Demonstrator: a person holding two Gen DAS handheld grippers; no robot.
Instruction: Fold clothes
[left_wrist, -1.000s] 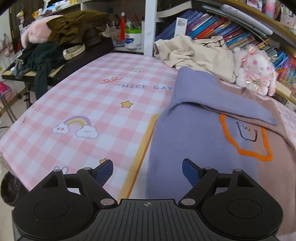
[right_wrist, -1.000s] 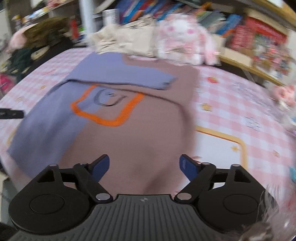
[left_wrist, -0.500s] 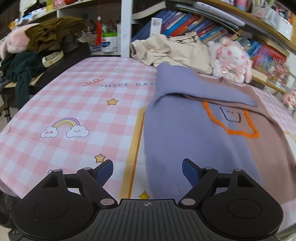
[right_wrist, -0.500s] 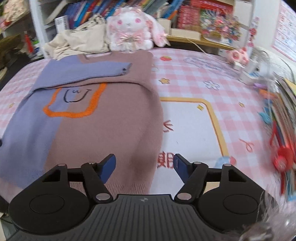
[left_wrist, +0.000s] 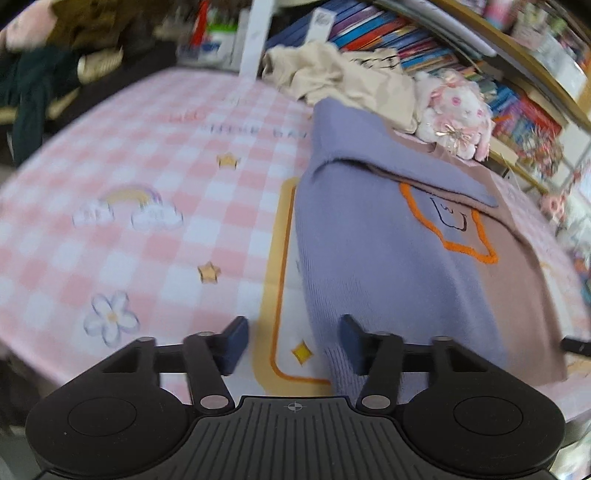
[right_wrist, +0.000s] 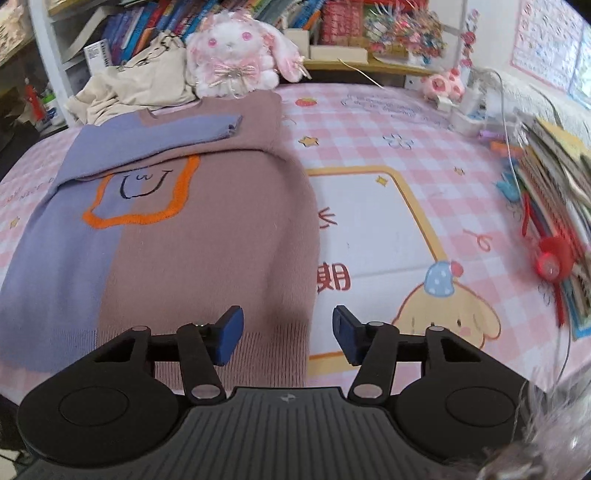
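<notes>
Pink checked table (right_wrist: 369, 122): sweater (right_wrist: 207, 229), plush rabbit (right_wrist: 232, 59).

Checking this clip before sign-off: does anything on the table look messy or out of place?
Only the beige garment, which lies crumpled in a heap at the table's far edge beside the plush rabbit. The two-tone sweater lies flat, one sleeve folded across.

A table covered by a pink-and-white checked cloth (right_wrist: 388, 122) printed with stars, flowers, a rainbow and a cartoon dog fills the lower and middle frame. Behind it, across the top, a white-posted bookshelf (left_wrist: 424, 40) holds rows of colourful books, and a pink-and-white plush rabbit (right_wrist: 236, 55) sits at the table's far edge. At upper left of the left view, a dark side stand (left_wrist: 110, 74) carries heaped clothes, blurred.
</notes>
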